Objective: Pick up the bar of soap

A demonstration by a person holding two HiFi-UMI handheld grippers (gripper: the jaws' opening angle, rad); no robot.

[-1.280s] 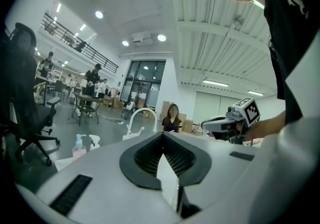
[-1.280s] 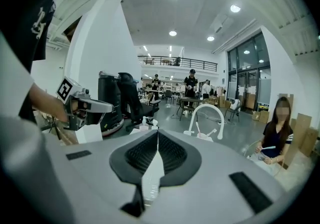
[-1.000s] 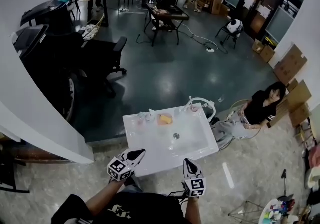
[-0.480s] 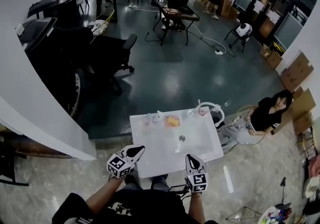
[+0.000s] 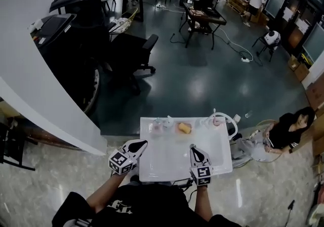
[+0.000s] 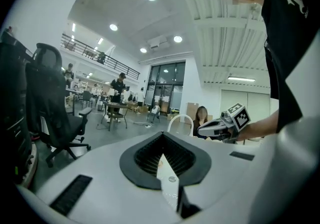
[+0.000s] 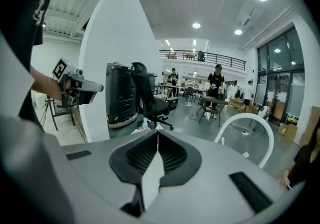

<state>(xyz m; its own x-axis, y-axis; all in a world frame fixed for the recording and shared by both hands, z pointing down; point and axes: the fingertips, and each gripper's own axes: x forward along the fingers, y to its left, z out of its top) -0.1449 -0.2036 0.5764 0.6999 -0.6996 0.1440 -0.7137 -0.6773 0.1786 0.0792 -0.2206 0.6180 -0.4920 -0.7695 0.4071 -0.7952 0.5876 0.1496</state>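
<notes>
Clearly my right claw (image 5: 193, 148), shut and empty like my left claw (image 5: 142, 143), is nearer the soap (image 5: 185, 128), which lies crosswise on the sink's (image 5: 152, 170) far ledge, just above it in frame

white sink (image 5: 158, 162), office chair (image 5: 135, 52), seated person (image 5: 287, 130)

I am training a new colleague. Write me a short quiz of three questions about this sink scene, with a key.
1. True or false: the orange rectangular bar of soap lies at the far rim of the white rectangular sink.
2. The jaws of the right gripper are: A) wide apart; B) together, empty; C) closed on the soap.
3. Does the left gripper touch the soap?
Key: 1 true; 2 B; 3 no, it is at the near rim.
</notes>
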